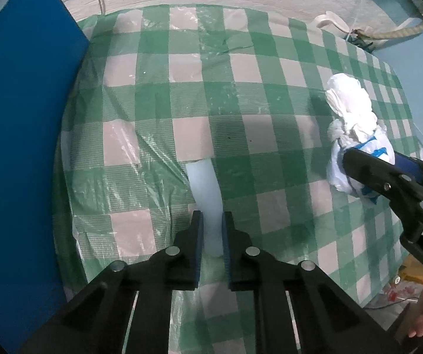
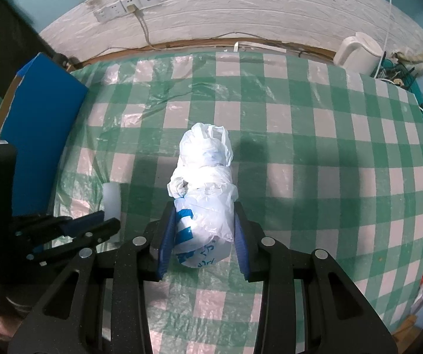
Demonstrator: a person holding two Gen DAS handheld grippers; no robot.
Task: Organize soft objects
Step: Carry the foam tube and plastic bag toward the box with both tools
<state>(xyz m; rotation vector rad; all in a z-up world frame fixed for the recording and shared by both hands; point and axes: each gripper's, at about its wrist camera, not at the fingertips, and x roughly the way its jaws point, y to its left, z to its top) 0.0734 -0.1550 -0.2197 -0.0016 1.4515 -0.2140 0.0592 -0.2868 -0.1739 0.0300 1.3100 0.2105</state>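
1. A table covered in a green and white check plastic cloth fills both views; a white brick wall with sockets runs along its far edge
2. The left gripper holds a pale, soft, translucent strip. Its jaws are closed on the strip's near end, blue pads touching it on both sides
3. The strip's long axis runs straight ahead from the left jaws, away from the camera, bending slightly to the left at its far end. In the right wrist view the same strip shows just left of the bag, near the table's left side
4. The right gripper holds a crumpled white plastic bag with blue print. Its jaws are wide but pressed against the bag's near, fuller end on both sides
5. The bag's long axis also points away from its jaws, toward the wall, with a knotted middle and a looser far end
6. From the left wrist view the bag lies well to the right of the strip, with bare cloth between them
7. A blue box stands at the table's left edge, nearer the left gripper than the right. It seems the likely place for both things, though its opening is not visible
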